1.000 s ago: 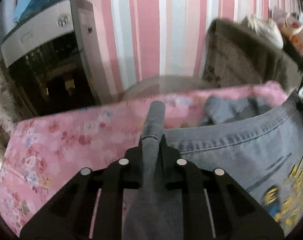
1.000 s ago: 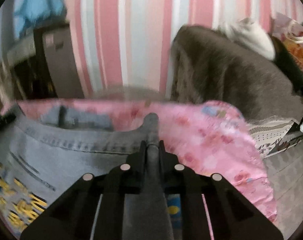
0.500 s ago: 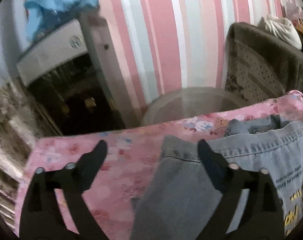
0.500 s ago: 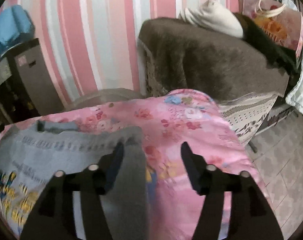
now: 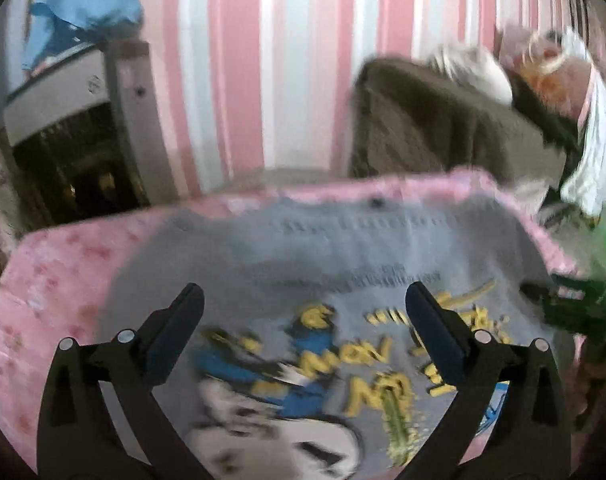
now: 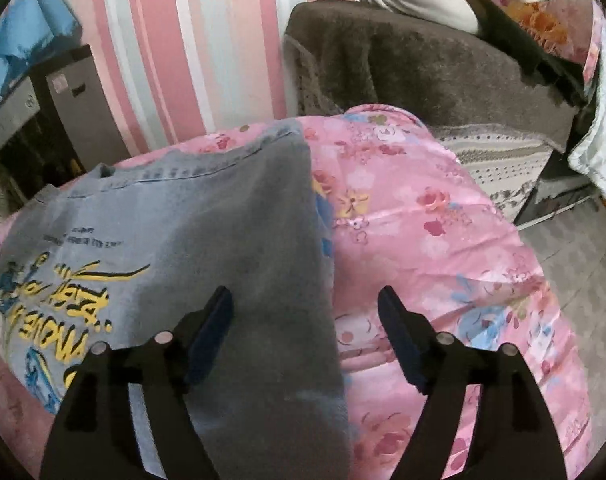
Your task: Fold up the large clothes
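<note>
A grey-blue T-shirt with a yellow and blue cartoon print lies flat on a pink floral bedcover. It also shows in the right wrist view, with its right side folded inward. My left gripper is open and empty above the print. My right gripper is open and empty over the shirt's right folded edge. The right gripper's black body shows at the right edge of the left wrist view.
The bedcover drops off at its far and right edges. Behind it is a striped pink wall, a brown blanket-covered sofa with clothes and bags on it, and a dark cabinet on the left with blue cloth on top.
Both grippers were shut on the shirt's edges a second ago. They opened, let the fabric go and drew back. The left gripper has swung right over the print.
</note>
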Motion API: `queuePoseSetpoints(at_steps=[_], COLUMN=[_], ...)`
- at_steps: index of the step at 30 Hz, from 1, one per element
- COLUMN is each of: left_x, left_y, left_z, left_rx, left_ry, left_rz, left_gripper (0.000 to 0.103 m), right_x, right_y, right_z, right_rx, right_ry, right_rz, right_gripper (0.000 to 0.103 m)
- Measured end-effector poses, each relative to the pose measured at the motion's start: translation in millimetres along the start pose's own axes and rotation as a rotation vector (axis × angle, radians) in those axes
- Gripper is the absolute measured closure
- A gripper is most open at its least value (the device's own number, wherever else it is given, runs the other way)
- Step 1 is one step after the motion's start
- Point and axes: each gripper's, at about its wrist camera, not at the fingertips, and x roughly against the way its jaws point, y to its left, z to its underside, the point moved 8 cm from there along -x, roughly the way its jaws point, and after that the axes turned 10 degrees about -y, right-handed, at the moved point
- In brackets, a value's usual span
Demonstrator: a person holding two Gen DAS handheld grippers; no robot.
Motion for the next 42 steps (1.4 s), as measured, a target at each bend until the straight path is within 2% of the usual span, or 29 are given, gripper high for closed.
queuePoseSetpoints(at_steps=[4, 9, 14, 20, 23, 25, 26, 28, 30, 33, 36, 38, 40, 42], left_x=[-26, -42, -50, -56, -56, -56, -57, -59, -60, -62, -64, -64, -60, -51], left_y=[-14, -16, -17, -16, -16, -15, -15, -15, -15, -16, -18, -17, -16, -11], left_z=[27, 41, 45, 43, 41, 42, 42, 42, 42, 43, 43, 42, 39, 36], left_rx=[0.006, -0.006, -0.023, -0.033, -0.018, -0.015, -0.013, -0.009, -0.012, -0.029, -0.038, -0.029, -0.011, -0.030], left_ry=[0.074, 0.098, 0.108, 0.128, 0.124, 0.127, 0.128, 0.134, 0.138, 0.151, 0.155, 0.151, 0.139, 0.132], left_rz=[-0.009, -0.044, -0.065, -0.074, -0.072, -0.068, -0.065, -0.061, -0.062, -0.073, -0.077, -0.060, -0.012, -0.002], left_gripper=[0.007, 0.007, 0.004, 0.003, 0.003, 0.003, 0.003, 0.003, 0.003, 0.003, 0.003, 0.003, 0.003, 0.004], right_x=[-6, -13, -20, -38, -34, -27, -25, -25, -22, -12, 5, 17, 28, 35], right_y=[6, 6, 10, 28, 41, 49, 51, 47, 37, 33, 43, 56, 69, 78], right_z=[2, 1, 3, 6, 4, 4, 3, 0, -6, -18, -34, -48, -61, -70], right_rx=[0.018, 0.001, -0.049, -0.023, 0.012, 0.052, 0.055, 0.016, -0.082, -0.184, -0.225, -0.266, -0.318, -0.364], right_ry=[0.001, 0.008, 0.035, 0.088, 0.076, 0.052, 0.049, 0.055, 0.066, 0.057, 0.024, 0.009, 0.001, 0.003], right_rz=[0.036, 0.032, -0.025, -0.090, -0.118, -0.113, -0.106, -0.116, -0.164, -0.225, -0.281, -0.354, -0.425, -0.476], right_gripper=[0.020, 0.019, 0.019, 0.019, 0.039, 0.056, 0.059, 0.072, 0.082, 0.085, 0.086, 0.086, 0.086, 0.087])
